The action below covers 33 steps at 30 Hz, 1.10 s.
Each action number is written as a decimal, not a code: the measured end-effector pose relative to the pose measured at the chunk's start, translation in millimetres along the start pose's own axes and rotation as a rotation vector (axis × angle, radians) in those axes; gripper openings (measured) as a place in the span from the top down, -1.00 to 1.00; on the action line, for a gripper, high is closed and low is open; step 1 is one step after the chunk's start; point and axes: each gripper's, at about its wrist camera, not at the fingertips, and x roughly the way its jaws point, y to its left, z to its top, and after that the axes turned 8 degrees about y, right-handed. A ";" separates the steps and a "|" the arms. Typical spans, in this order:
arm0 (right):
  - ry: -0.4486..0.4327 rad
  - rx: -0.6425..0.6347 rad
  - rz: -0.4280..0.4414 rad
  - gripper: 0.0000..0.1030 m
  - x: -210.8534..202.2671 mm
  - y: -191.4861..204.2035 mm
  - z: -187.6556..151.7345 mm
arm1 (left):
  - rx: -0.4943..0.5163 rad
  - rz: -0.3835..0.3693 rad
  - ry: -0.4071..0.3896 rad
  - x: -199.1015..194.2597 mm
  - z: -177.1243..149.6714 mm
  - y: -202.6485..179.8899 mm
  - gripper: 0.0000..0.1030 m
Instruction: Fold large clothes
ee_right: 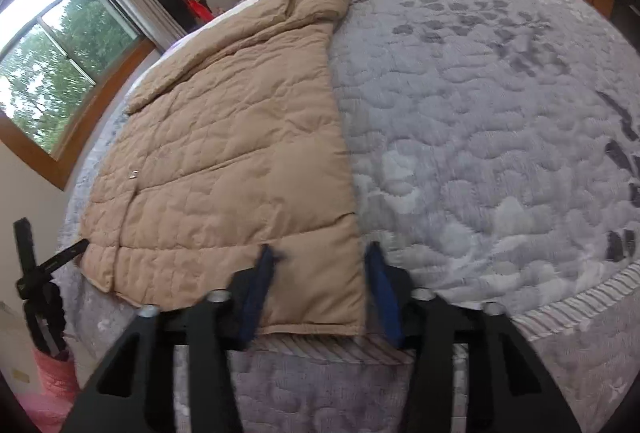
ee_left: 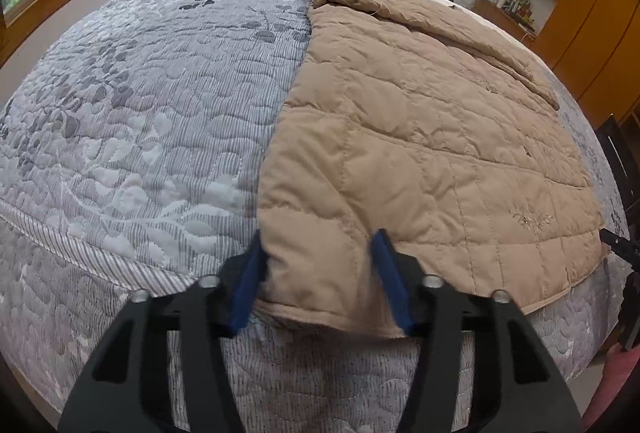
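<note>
Left wrist view: tan quilted coat (ee_left: 420, 121) spread lengthwise on the grey bedspread (ee_left: 140, 105), filling the frame from 5 o'clock up to 12 o'clock, collar end far, hem near. One sleeve already laid over the body along the edge toward 2 o'clock. Left gripper (ee_left: 320, 281) at 6 o'clock, blue pads straddling the near hem corner, partly closed; whether pressing the padding, cannot tell.

Right wrist view: same coat (ee_right: 224, 161) running from 6 o'clock to 11 o'clock. Right gripper (ee_right: 318, 293) at 6 o'clock, pads astride the other hem corner, likewise half-closed, hold not clear.

Judged early: sleeve tucked in, hem not yet raised, lengthwise fold toward the collar still to do.
</note>
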 end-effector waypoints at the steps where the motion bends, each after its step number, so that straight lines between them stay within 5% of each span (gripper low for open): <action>1: 0.002 0.000 0.015 0.49 0.6 -0.2 0.2 | -0.004 -0.014 -0.001 -0.3 0.3 0.1 0.35; 3: 0.000 -0.007 0.016 0.61 0.8 1.0 -0.1 | -0.020 -0.057 0.003 -0.5 0.6 0.7 0.60; 8: -0.019 -0.005 0.030 0.74 -7.0 1.2 -3.2 | -0.023 -0.066 -0.028 -6.4 -3.5 -1.1 0.72; 21: -0.042 -0.010 0.082 0.77 -30.5 2.1 -33.8 | -0.004 -0.081 -0.068 -36.4 -31.3 1.7 0.75; 33: -0.015 0.019 0.073 0.78 -11.3 -7.4 -36.2 | 0.014 -0.015 -0.041 -17.9 -42.4 0.1 0.75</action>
